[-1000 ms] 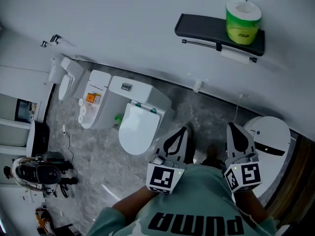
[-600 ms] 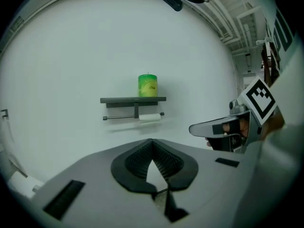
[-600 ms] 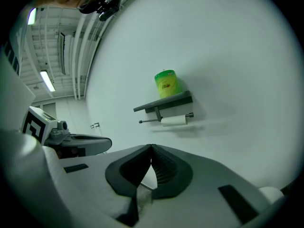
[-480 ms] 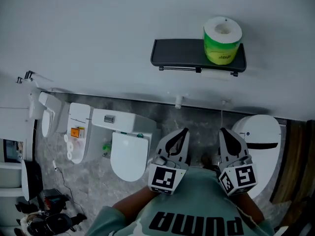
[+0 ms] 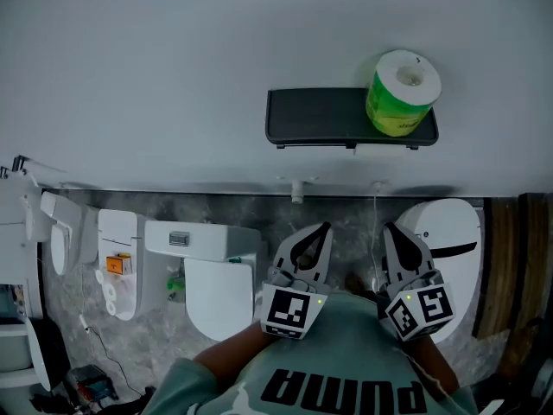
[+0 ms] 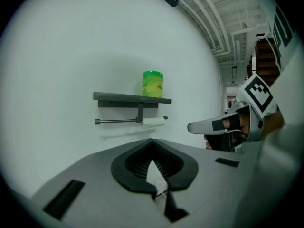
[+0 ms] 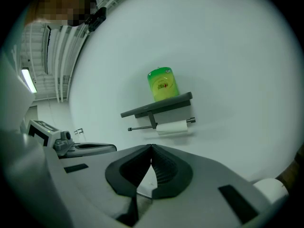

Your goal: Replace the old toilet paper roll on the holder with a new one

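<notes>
The person has turned, so the shelf [image 5: 328, 115] is now straight ahead. The left gripper [image 5: 318, 232] and right gripper [image 5: 390, 232] are below it, jaws closed and empty. The old roll [image 7: 172, 127] hangs under the shelf and the new roll [image 5: 402, 93] stands on it, so I think the approach can begin.

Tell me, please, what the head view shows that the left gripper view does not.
Only the head view: the white toilet and the white round bin with a black slot on the grey marbled floor. Only the left gripper view: the thin white paper roll on the metal bar under the dark grey wall shelf. Both: that shelf, the green-wrapped toilet paper roll standing on it, and the right gripper.
</notes>
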Available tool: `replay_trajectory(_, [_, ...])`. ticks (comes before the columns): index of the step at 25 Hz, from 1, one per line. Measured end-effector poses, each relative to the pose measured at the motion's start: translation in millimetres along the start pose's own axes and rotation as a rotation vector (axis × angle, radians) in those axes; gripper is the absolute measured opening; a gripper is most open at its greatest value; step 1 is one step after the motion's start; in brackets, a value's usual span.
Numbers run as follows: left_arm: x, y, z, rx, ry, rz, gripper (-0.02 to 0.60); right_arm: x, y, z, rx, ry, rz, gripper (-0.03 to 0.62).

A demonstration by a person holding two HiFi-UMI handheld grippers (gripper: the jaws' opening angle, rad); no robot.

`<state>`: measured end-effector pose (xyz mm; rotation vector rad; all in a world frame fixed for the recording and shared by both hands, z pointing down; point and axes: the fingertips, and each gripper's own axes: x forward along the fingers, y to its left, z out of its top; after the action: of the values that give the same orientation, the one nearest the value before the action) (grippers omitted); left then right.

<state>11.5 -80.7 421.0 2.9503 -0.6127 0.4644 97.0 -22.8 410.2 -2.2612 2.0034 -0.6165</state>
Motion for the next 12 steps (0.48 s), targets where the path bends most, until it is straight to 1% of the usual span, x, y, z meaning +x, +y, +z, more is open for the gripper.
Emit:
replay_trajectory(7, [5.8,23.4,7.7,0.003,-0.029,-0.071,0.005,17.5,8.3,2.3,0.048,-0.01,-0.067,0.009])
replay_trajectory(12, [8.9,34.1,7.7,-0.006,-0.046,-0.113,0.005,24.1,6.3,0.4,0.175,-0.037,-0.082,0.009])
